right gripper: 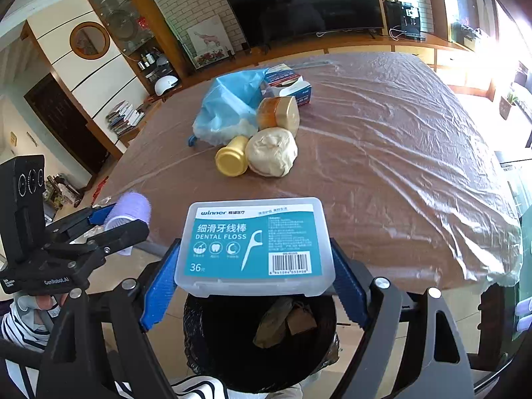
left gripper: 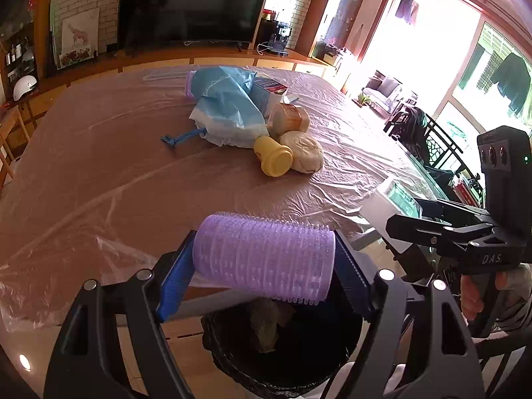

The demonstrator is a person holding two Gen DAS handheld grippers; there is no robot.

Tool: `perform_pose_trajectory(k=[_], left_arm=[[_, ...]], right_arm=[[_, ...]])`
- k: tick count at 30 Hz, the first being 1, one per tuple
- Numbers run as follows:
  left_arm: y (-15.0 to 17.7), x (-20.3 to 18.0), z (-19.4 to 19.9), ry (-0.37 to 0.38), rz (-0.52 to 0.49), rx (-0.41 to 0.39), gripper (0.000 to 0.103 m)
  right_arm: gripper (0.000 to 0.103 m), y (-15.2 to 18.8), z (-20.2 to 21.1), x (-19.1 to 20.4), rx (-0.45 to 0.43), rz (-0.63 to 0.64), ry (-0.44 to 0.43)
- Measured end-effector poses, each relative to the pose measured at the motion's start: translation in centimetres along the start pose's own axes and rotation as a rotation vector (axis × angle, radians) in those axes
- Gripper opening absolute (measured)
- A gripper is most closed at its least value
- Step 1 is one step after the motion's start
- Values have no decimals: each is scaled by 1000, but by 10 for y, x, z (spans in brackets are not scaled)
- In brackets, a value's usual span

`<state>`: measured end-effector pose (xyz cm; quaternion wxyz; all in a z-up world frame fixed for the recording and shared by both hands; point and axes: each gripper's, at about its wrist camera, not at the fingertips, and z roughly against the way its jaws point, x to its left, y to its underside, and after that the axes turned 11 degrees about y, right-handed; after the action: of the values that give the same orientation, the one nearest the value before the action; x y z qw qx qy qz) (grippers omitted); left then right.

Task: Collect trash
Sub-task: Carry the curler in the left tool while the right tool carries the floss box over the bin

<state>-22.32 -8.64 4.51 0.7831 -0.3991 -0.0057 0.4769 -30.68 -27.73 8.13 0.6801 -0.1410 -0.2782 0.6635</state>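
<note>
- Left wrist view: the trash bin, lined with a black bag, is half hidden under the left gripper, and its lower rim is cut off by the picture's edge. Inside it only a crumpled, brownish scrap shows; I cannot tell what it is.
- The left gripper is clamped on a purple hair roller — a ribbed cylinder with small bristles, held by its two ends between the blue pads, directly above the bin.
- At the right edge the right gripper is partly out of frame; it holds a white box whose label is too tilted to read here.
- Farther on the table, which is covered with plastic film, lies a pile: a blue bag, a yellow bottle and a pale round lump, which touch each other.
- Right wrist view: the right gripper is closed on a dental floss box — clear plastic with a teal label, flat between the pads, over the bin.
- The left gripper appears at the left, and its roller is half covered by a black finger.
- Behind the blue bag a carton is mostly hidden.
</note>
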Motion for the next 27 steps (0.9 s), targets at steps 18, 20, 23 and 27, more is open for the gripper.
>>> perform_pose_trajectory(k=[18,20,23,27], left_arm=[[22,-19,5,-13,-7,3,79],[25,-22,5,-14,-13,8,79],[30,-27,5,-13,-21,18,79],[37,-32,3,-8,-25,35,79]], right_arm=[[81,19,16,3,11,34,-38],[81,21,18,2,14,36,-40],[81,28,21,0,25,40,-45],[81,37,21,-2,48,44,-49]])
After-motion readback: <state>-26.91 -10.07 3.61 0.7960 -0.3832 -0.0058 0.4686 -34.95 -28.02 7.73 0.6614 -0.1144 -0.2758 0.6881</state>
